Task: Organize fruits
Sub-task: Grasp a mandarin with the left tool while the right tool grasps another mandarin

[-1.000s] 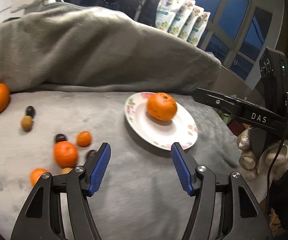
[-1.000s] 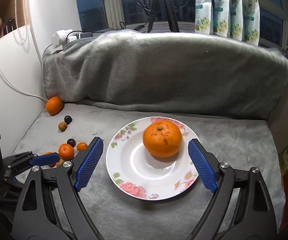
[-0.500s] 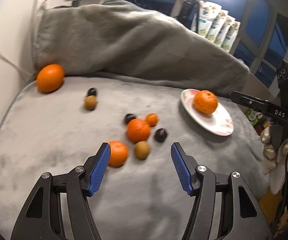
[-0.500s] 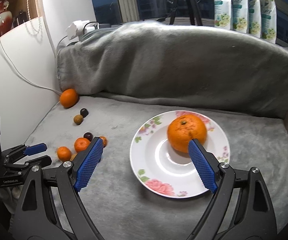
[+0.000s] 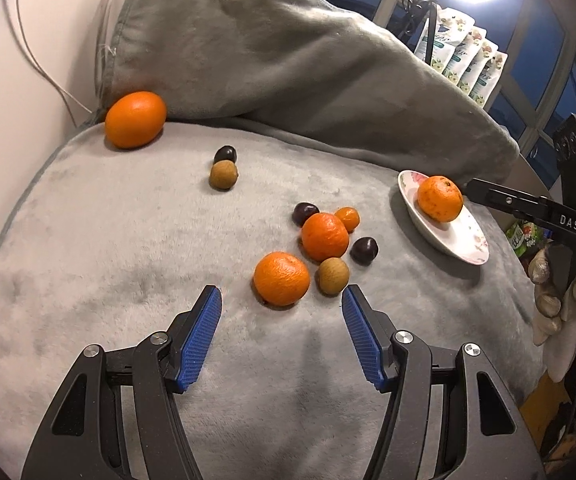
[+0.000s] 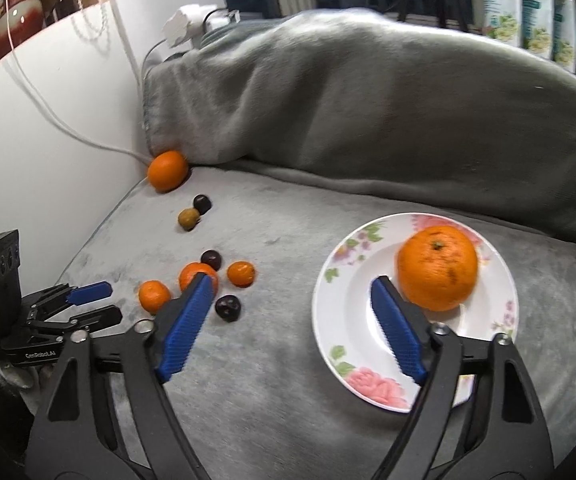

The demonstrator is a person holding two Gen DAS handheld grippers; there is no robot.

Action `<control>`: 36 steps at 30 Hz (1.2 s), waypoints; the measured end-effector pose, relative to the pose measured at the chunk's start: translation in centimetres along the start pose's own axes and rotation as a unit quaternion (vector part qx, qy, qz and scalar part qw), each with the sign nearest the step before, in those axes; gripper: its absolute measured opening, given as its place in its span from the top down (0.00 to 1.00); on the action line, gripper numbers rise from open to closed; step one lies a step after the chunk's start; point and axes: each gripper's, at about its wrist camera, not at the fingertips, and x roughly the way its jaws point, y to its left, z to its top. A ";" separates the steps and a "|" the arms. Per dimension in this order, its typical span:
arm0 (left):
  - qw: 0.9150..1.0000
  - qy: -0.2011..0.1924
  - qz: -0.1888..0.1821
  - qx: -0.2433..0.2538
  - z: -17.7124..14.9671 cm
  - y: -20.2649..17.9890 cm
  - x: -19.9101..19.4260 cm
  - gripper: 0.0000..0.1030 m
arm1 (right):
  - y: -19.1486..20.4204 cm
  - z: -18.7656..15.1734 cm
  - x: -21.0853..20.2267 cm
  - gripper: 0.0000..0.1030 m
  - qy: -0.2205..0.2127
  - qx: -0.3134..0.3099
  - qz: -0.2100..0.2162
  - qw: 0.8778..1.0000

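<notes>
Left wrist view looks down along your left gripper point(image 5: 282, 336), whose blue-padded jaws stand apart with nothing between them, released above a grey blanket point(image 5: 128, 248); just ahead of the fingertips lies a mandarin point(image 5: 282, 283), with a brown longan point(image 5: 332, 275) touching its right side; behind these sit a second mandarin point(image 5: 325, 236), a small kumquat point(image 5: 347, 218), and two dark round fruits point(image 5: 305, 213), one at the back left of the cluster and one at its right; further back, well apart, a dark fruit and a brown one lie touching each other, and a large orange point(image 5: 136, 119) rests against the raised fold of the blanket by the white wall; to the right, a floral plate point(image 5: 463, 240) carries one orange point(image 5: 439, 198), and beside it your right gripper shows, held by a gloved hand point(image 5: 559, 300). Right wrist view shows your right gripper point(image 6: 291, 300), its jaws having just been closing, yet unclenched and holding nothing; its right pad hangs over the plate point(image 6: 343, 320), just beside the orange on the plate point(image 6: 436, 267), not pressing it; its left pad overlaps the fruit cluster; your left gripper appears at the lower left edge, near the outermost mandarin.
</notes>
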 end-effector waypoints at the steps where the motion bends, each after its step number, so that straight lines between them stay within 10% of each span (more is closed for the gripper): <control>1: 1.000 0.002 -0.001 -0.001 0.0 0.1 0.1 0.40 | 0.2 0.1 0.4 0.26 0.004 -0.003 0.004 1.000; 18: 1.000 0.019 -0.019 -0.007 0.1 0.8 1.6 0.50 | 3.8 1.2 6.6 0.48 0.078 -0.010 0.087 0.993; 36: 0.999 0.033 -0.020 0.003 0.3 0.7 3.7 0.55 | 6.9 1.1 11.3 0.48 0.136 -0.031 0.110 0.984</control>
